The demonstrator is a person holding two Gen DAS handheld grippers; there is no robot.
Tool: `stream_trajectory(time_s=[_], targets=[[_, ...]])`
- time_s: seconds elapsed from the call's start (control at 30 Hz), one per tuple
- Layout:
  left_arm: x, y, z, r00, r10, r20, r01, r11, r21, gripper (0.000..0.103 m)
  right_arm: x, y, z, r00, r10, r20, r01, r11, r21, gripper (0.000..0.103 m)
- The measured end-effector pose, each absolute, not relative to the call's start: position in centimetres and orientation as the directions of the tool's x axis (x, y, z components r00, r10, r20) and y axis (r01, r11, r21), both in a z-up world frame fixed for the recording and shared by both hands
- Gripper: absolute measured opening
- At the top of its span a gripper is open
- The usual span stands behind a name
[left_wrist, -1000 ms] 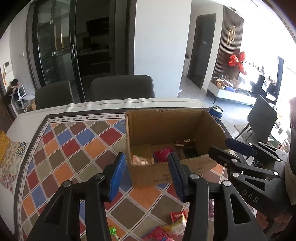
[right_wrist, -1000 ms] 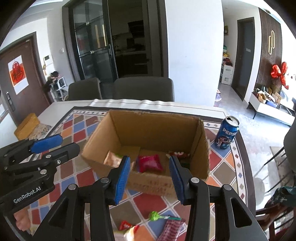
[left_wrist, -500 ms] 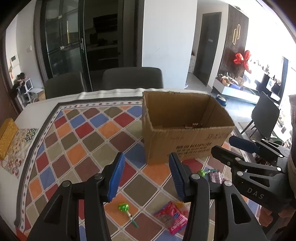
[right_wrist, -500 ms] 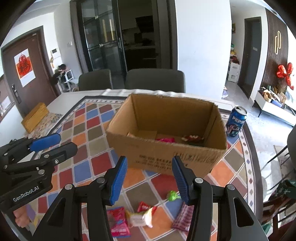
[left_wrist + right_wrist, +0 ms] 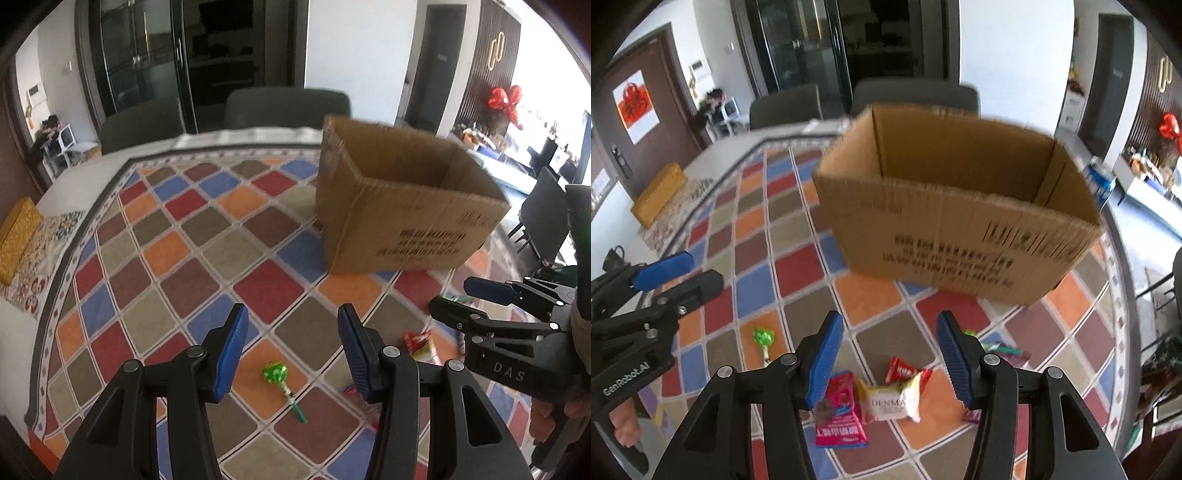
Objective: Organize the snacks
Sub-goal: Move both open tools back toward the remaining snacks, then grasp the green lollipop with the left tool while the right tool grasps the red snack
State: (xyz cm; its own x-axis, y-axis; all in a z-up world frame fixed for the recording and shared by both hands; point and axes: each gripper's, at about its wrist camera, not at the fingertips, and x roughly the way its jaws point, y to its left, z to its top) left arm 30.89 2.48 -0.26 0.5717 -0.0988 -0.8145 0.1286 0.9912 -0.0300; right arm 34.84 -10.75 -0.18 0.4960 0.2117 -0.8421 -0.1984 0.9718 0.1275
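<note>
The left gripper [image 5: 291,347] has its 2 blue ribbed pads wide apart, holding nothing. Between them, at 6 o'clock, lies a green lollipop [image 5: 275,372] in shiny crinkly wrap, flat on the tablecloth [image 5: 177,258] with its many colored diamond squares. The brown cardboard box [image 5: 402,218], ridged and open on top, stands at 1 o'clock.

The right gripper [image 5: 890,354] is spread wide too, and empty. Below it lie a pink snack packet [image 5: 840,413], a puffy white cake packet [image 5: 894,398] and a small red packet [image 5: 899,369], all touching. A blue metal can [image 5: 1100,182] peeks out behind the box at 2 o'clock.
</note>
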Motion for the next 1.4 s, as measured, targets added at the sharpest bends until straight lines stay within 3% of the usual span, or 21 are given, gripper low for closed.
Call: stream_trajectory(time_s=[0.3,0.9,1.4], targets=[[31.5,3.7,-5.1,0.465,-0.082,-0.881,0.098,0.994,-0.041,0.049,36.2,-10.1,-5.7,0.33,0.162,-0.93,-0.15,0.982,0.118,0.054],[33.0,3.6,-10.1,0.353,-0.057,-0.934,0.074,0.997,-0.033,0.048,36.9,-10.4,-10.1,0.225,0.091,-0.97,-0.085,0.994,0.073,0.054],[33.5,3.4,-11.5,0.309,-0.055,-0.949,0.049,0.998,-0.042,0.026,37.7,-10.2,-11.7,0.192,0.107,-0.975,-0.062,0.993,0.096,0.053]])
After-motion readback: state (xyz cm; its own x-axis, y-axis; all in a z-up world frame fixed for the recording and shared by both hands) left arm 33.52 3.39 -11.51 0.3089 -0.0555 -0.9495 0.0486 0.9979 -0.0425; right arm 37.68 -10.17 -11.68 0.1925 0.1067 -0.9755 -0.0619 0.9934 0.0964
